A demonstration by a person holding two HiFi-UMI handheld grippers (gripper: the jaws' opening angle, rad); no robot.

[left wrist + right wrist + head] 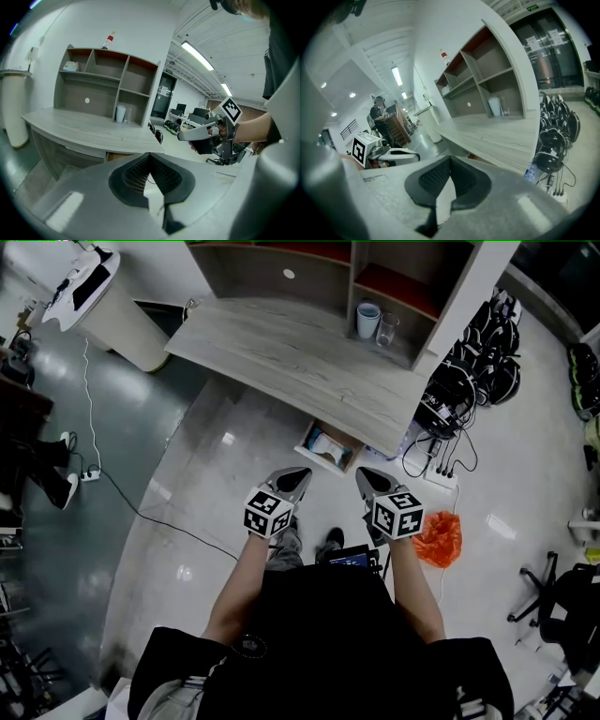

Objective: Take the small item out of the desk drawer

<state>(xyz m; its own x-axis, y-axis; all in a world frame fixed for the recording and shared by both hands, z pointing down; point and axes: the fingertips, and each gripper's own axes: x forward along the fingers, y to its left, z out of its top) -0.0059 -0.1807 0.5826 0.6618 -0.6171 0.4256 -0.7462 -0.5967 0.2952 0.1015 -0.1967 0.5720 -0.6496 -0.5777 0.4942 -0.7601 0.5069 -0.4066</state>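
The wooden desk [281,357] has a drawer [311,457] pulled open below its front edge. Something small, pale and bluish [330,444], lies inside; I cannot make out what it is. My left gripper [298,475] and right gripper [367,477] hover side by side above the floor, just short of the drawer, tips toward it. Both are shut with nothing between the pads. In the left gripper view the left gripper [150,156] faces the desk [89,126], with the right gripper [190,135] off to its right. The right gripper [450,161] also points at the desk [497,133].
A white cup [367,320] and a glass [388,329] stand in the shelf unit on the desk. Black headsets [469,371], cables and a power strip [439,471] lie to the right, an orange bag [439,538] by my right hand. A white bin [112,315] stands at left.
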